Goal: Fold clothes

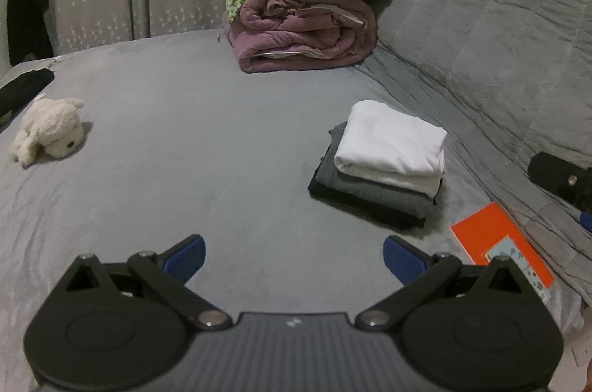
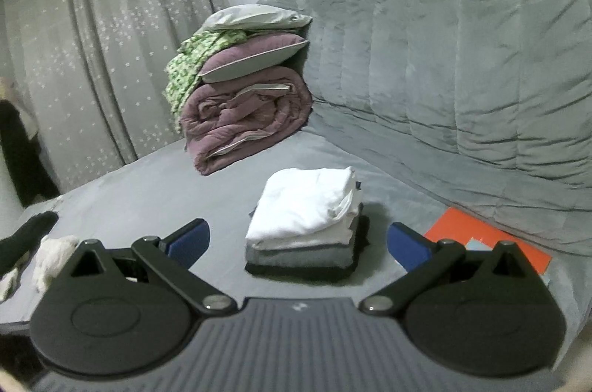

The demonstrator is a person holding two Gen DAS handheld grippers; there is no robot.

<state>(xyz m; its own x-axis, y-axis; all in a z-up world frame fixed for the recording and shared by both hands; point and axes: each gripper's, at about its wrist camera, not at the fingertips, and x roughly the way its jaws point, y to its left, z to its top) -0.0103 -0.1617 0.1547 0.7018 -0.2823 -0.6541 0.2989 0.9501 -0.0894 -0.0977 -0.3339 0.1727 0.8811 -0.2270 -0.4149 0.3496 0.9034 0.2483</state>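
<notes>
Hovering above the grey bed sheet (image 1: 207, 133), the left gripper (image 1: 294, 257) has its blue-padded fingers spread wide with nothing between them, and the right gripper (image 2: 298, 242) is likewise spread and empty, framing the stack of folded clothes (image 2: 307, 229) at the centre of its view. That stack sits right of centre in the left wrist view (image 1: 384, 166): a white garment (image 1: 394, 140) folded on top, a grey one beneath it and a black one at the bottom, edges roughly squared. Judging by this, the folding looks largely done, since three pieces are stacked and no loose garment lies on the open sheet in front of either tool. A dark item (image 1: 22, 88) at the far left edge could be clothing waiting its turn, though it is too cropped to tell. Just beside the stack, lower right, lies an orange book (image 1: 503, 244). A rolled purple duvet (image 1: 303, 29) with pillows fills the upper centre, and a white plush toy (image 1: 48, 129) rests at the left.
</notes>
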